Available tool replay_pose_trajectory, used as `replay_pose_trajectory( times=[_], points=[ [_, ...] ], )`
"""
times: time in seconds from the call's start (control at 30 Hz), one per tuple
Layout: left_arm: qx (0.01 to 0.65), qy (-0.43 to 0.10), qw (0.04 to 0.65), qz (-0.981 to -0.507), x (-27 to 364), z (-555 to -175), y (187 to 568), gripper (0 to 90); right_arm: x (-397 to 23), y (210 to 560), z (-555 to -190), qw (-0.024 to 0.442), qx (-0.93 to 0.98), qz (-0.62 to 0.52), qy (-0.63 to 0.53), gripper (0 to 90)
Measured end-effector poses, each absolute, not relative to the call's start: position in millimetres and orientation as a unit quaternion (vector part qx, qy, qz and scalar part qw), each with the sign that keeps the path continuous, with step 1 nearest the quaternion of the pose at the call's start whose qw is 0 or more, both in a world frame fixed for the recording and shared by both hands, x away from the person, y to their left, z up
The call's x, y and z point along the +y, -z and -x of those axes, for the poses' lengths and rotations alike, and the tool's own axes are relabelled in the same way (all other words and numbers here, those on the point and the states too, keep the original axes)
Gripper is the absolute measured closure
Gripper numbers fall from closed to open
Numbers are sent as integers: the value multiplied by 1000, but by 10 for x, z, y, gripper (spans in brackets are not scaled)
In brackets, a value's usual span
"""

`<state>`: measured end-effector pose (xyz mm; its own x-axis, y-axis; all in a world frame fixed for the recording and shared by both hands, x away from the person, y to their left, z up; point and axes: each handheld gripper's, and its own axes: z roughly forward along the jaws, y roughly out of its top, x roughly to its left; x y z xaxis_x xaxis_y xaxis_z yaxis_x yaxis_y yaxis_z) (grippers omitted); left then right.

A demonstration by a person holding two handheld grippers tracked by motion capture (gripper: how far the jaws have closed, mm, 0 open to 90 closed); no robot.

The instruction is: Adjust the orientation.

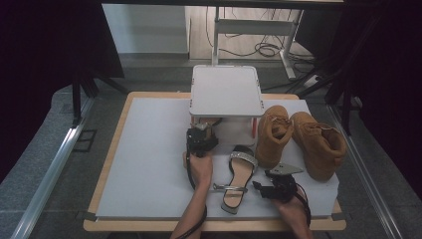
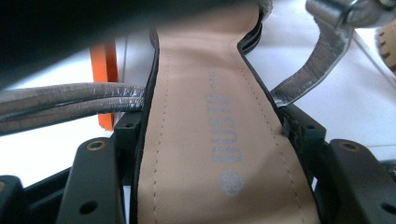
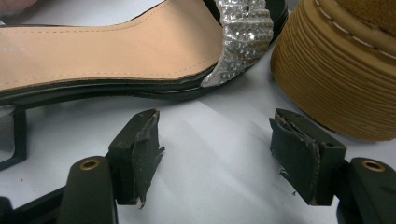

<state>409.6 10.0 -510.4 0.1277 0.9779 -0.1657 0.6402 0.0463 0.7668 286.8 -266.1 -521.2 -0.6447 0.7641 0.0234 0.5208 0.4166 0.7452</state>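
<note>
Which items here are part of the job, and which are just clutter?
In the job: sandal clamped in left gripper; rhinestone sandal by the open right gripper; white shoe rack.
Lying about: tan boots.

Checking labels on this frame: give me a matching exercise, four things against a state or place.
1 left gripper
2 right gripper
3 boots
4 rack

A tan, on the right side of the mat
B jaws open, nothing between them
C white, at the mat's far edge
D closed on a sandal

Pairs: 1-D, 2-B, 3-A, 4-C
</note>
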Motion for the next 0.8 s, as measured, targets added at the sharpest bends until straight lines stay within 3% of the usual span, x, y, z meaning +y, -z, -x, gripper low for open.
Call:
replay_pose_trajectory(
  times=[0.4,0.8],
  points=[
    [585,-215,365,-691,139,-4022,5022,291,-2660,5212,-2868,163,826,-389,-375,321],
    [544,-195,380,-722,351,-3764,4914,317,-2659,5213,-2868,164,826,-388,-374,321]
  ],
)
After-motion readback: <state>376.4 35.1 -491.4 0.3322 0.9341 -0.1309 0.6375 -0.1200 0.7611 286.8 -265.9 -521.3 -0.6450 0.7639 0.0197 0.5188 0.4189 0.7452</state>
